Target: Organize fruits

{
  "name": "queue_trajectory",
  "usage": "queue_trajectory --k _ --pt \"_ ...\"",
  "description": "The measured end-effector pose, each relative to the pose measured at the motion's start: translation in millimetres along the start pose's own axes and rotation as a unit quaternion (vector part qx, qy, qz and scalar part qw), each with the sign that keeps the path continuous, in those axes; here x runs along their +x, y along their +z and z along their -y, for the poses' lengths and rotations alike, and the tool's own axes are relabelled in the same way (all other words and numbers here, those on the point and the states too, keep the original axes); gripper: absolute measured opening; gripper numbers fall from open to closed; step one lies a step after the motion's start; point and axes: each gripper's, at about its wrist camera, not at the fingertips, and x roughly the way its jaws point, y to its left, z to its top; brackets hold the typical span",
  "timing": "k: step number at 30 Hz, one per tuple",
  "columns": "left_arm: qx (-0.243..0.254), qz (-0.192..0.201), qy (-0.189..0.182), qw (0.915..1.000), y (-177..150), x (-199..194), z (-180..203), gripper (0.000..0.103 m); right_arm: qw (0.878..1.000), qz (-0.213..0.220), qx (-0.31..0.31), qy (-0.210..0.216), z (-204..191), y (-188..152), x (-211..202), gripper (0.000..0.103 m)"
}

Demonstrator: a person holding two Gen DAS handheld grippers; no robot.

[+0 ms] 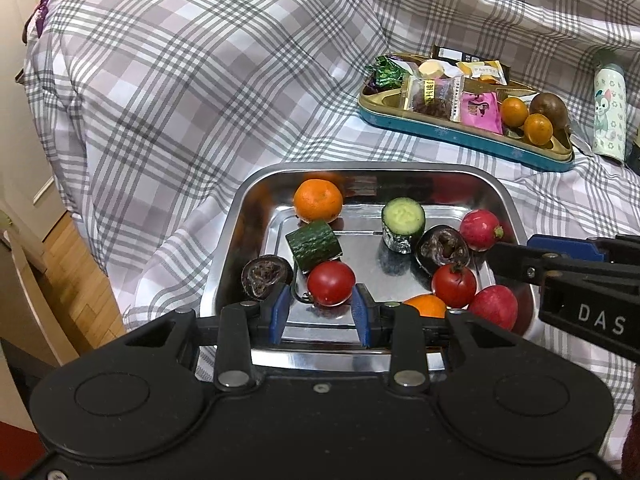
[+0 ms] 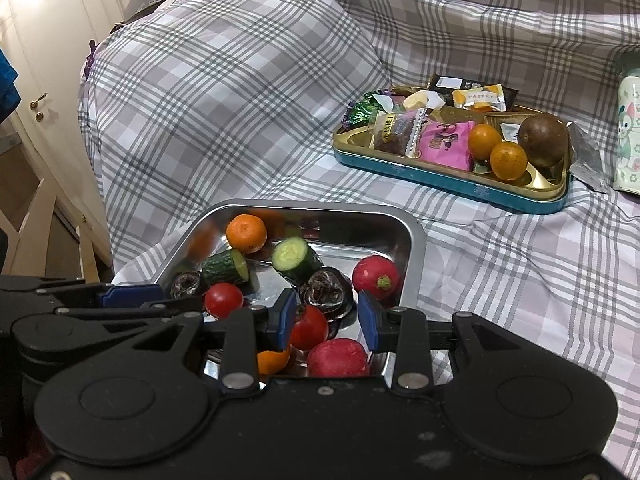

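A steel tray (image 1: 508, 204) (image 2: 416, 240) on the checked cloth holds an orange (image 1: 318, 201) (image 2: 246, 233), two cucumber pieces (image 1: 314, 244) (image 1: 403, 218), two tomatoes (image 1: 331, 283) (image 1: 454, 285), two radishes (image 1: 480, 229) (image 1: 493, 307), dark halved fruits (image 1: 442, 248) and a second orange (image 1: 426, 306). My left gripper (image 1: 322, 314) is open, its blue pads on either side of the near tomato without touching it. My right gripper (image 2: 327, 320) is open above the tray's near right corner, over a radish (image 2: 338, 358) and a tomato (image 2: 310, 328).
A teal tin (image 1: 460, 136) (image 2: 440, 180) at the back right holds wrapped snacks, two small oranges (image 2: 496, 150) and a brown fruit (image 2: 543, 140). A patterned bottle (image 1: 608, 114) stands to its right. The bed's edge and a wooden floor (image 1: 76, 280) lie to the left.
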Motion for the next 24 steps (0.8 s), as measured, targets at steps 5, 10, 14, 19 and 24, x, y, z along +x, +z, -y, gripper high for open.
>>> queue_trajectory --k 5,10,14,19,24 --pt "-0.004 0.000 0.003 1.0000 -1.5 -2.3 -0.1 0.042 1.000 0.000 -0.001 -0.001 0.1 -0.8 -0.8 0.038" --pt "-0.004 0.002 0.004 1.0000 -1.7 -4.1 1.5 0.042 1.000 0.000 -0.001 -0.001 0.7 -1.0 -1.1 0.038" --pt "-0.004 0.003 0.004 1.0000 -1.6 -4.7 1.9 0.042 1.000 0.000 -0.004 0.000 0.0 -1.6 -1.9 0.038" --pt "-0.007 0.000 0.003 1.0000 -1.5 -4.0 2.6 0.042 1.000 -0.001 -0.005 0.000 0.0 -1.7 -1.6 0.038" --pt "-0.009 0.000 0.002 1.0000 -1.2 -3.5 2.8 0.042 1.000 -0.003 -0.005 0.000 -0.2 -1.5 -1.1 0.038"
